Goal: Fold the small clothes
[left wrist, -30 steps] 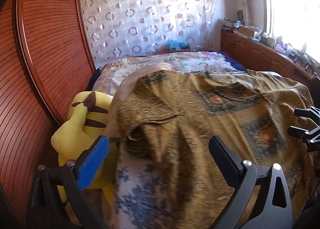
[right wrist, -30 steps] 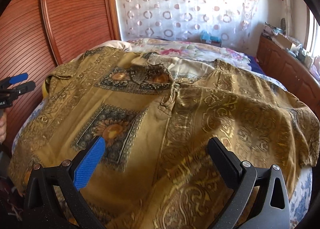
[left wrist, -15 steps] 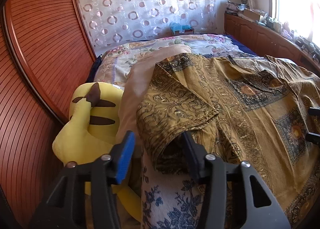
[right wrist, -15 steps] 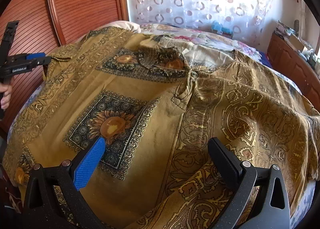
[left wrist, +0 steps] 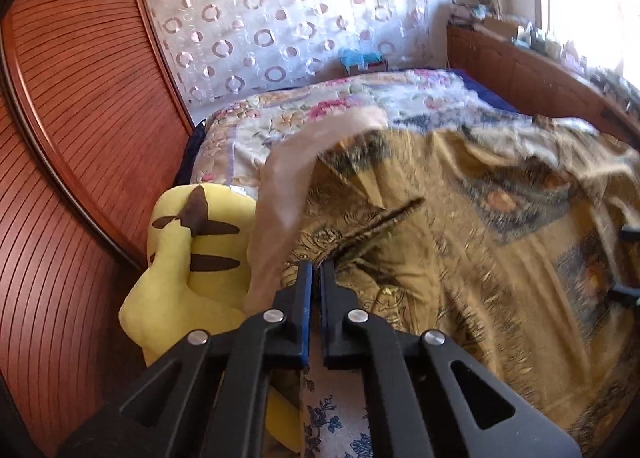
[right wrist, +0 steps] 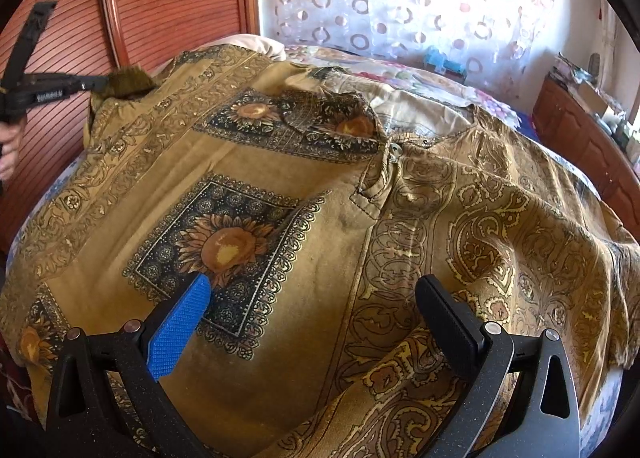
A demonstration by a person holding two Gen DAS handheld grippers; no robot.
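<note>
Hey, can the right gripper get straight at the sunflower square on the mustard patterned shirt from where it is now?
Probably yes. The right gripper hangs open right over the mustard patterned shirt, the sunflower square lies flat by its blue finger with nothing between, and the left gripper is shut on the far sleeve edge.

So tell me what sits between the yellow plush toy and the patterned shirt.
A beige cloth lies draped between the yellow plush toy and patterned shirt, seen in the left wrist view.

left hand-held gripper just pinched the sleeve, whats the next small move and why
Probably carry the sleeve inward across the shirt to start the fold: the left hand-held gripper is shut on its edge, the shirt lies spread flat, and the right hand-held gripper hovers open above the front, holding nothing.
</note>
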